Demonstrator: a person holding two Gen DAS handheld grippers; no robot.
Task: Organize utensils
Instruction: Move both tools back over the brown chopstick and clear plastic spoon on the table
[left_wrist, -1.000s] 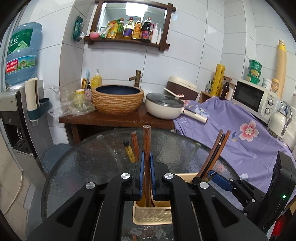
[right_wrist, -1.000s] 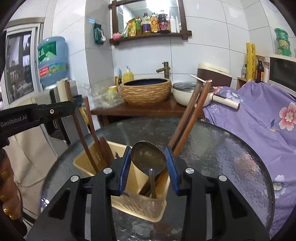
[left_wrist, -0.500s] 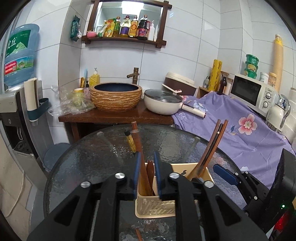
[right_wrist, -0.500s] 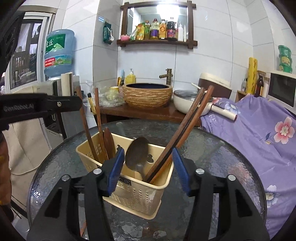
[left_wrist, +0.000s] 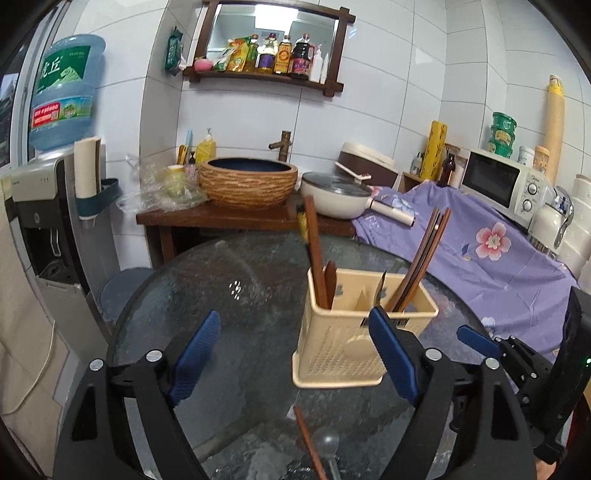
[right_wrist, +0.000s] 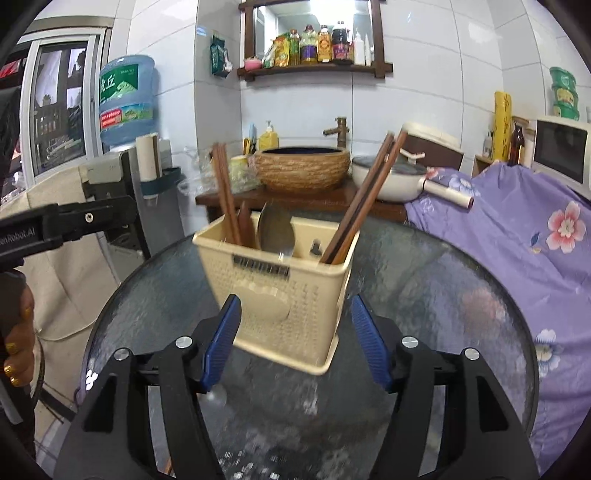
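Since chopsticks (left_wrist: 317, 258) dropped into basket (left_wrist: 332, 343), both tools just opened, empty, withdrawn.

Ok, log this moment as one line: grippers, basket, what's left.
left gripper: open, empty, just opening | right gripper: open, empty, just opening | basket: chopsticks, spoon inside | glass table: chopstick, spoon left

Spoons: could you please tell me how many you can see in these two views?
2: a metal spoon standing in the cream utensil basket, and a clear spoon lying on the glass table. Others may be hidden.

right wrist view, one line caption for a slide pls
Open right gripper facing a beige utensil basket holding chopsticks and a metal spoon on a glass table.
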